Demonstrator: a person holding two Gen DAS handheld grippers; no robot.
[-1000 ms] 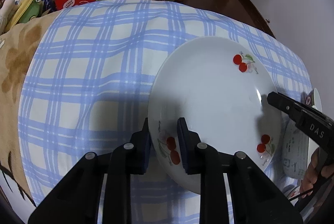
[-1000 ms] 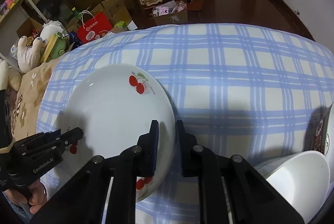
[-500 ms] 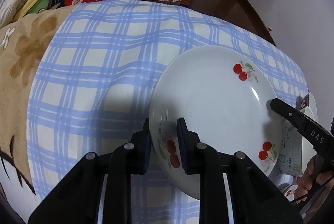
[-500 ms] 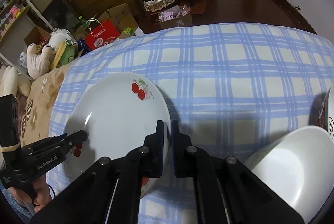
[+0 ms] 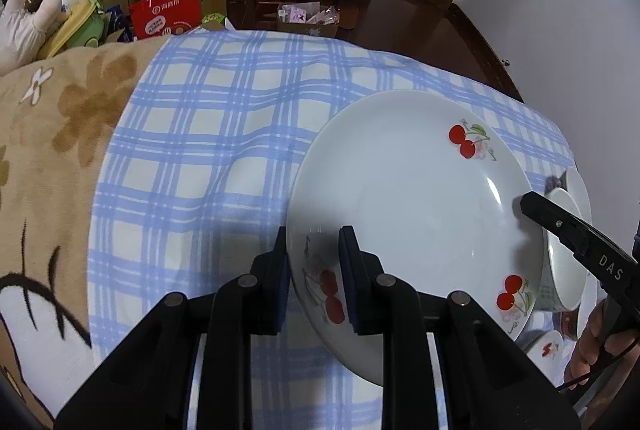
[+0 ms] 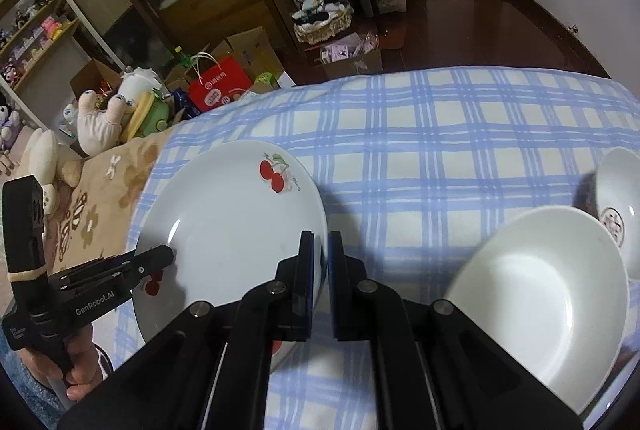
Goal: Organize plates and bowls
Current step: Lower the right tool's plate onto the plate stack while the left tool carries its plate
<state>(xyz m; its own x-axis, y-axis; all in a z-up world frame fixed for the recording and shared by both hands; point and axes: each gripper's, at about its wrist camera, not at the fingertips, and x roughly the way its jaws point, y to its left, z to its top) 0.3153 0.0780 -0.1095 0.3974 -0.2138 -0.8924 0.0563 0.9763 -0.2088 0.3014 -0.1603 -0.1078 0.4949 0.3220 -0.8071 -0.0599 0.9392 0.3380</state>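
Observation:
A white plate with red cherry prints hangs a little above the blue checked cloth, held from both sides. My left gripper is shut on its near left rim, one finger above and one below. My right gripper is shut on the opposite rim of the plate. Each gripper shows in the other's view: the right one's tip at the plate's right edge, the left one at its left edge. A plain white bowl sits to the right of the plate.
A second bowl with a red mark inside lies behind the white one. A brown flowered blanket covers the surface left of the cloth. Plush toys, a red bag and boxes stand beyond the far edge.
The right gripper's jaws closed onto the plate's rim. Both grippers then rose with the plate, so the cloth looks farther away and more of the room shows.

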